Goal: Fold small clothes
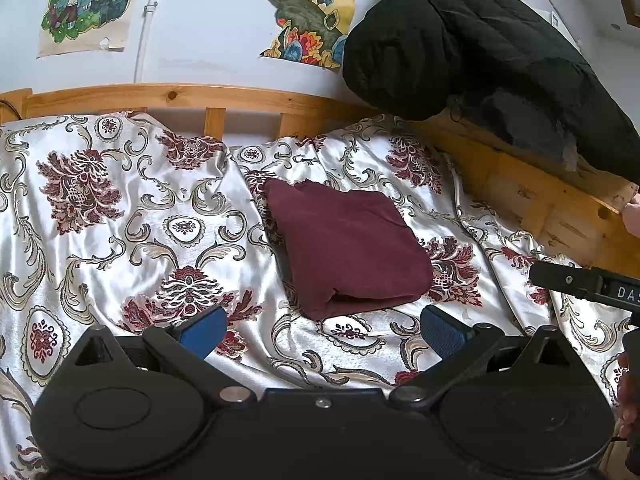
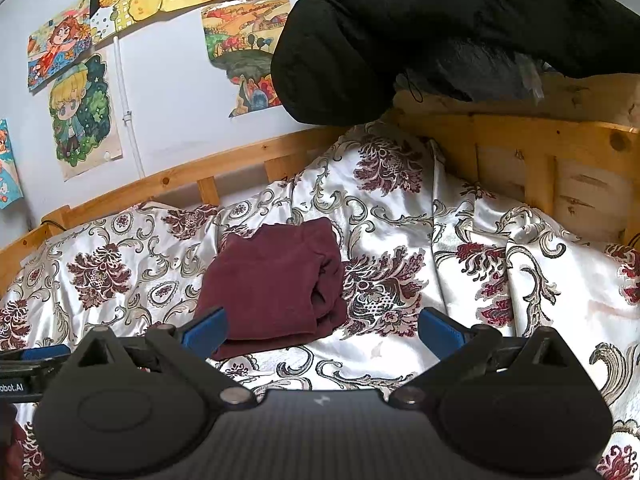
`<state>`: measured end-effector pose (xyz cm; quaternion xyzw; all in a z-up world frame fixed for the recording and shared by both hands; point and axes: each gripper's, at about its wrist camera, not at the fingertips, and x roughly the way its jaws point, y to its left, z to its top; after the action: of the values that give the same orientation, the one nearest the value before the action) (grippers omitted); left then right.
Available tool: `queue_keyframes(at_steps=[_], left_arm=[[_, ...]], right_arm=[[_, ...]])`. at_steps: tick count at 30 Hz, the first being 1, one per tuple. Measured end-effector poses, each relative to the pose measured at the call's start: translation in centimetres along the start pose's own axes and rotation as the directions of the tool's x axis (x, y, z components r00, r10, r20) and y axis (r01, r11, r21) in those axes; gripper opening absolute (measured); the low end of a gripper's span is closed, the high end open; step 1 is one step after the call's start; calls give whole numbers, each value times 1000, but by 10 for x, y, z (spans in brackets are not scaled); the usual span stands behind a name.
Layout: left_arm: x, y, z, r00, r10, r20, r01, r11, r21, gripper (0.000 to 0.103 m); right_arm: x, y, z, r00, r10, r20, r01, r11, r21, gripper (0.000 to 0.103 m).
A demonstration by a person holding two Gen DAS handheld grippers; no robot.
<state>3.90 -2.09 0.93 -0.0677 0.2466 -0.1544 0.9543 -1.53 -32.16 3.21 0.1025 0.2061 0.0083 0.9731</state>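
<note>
- Left gripper (image 1: 322, 326) and right gripper (image 2: 322, 326) — fingers spread, empty, hovering near the garment.
- Maroon garment (image 1: 344, 246) lies folded on the floral bedspread (image 1: 120, 208).
- Judged soft, light, limp — grip at a layered edge.

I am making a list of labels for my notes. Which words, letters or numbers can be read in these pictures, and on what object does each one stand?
"DA", cut off by the picture's edge: white letters on the right gripper, seen from the left wrist view.
"obot.AI", its start cut off: white letters on the left gripper, seen from the right wrist view.
The drawings on the wall show no readable words.
The maroon garment shows no label.
</note>
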Motion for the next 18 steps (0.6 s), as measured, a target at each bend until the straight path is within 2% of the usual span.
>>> queue_keyframes(at_steps=[18], left_arm=[[-1, -2, 0, 1000, -3, -3, 3, 1000, 0, 102]], right_arm=[[1, -1, -2, 1000, -3, -7, 3, 1000, 14, 103]])
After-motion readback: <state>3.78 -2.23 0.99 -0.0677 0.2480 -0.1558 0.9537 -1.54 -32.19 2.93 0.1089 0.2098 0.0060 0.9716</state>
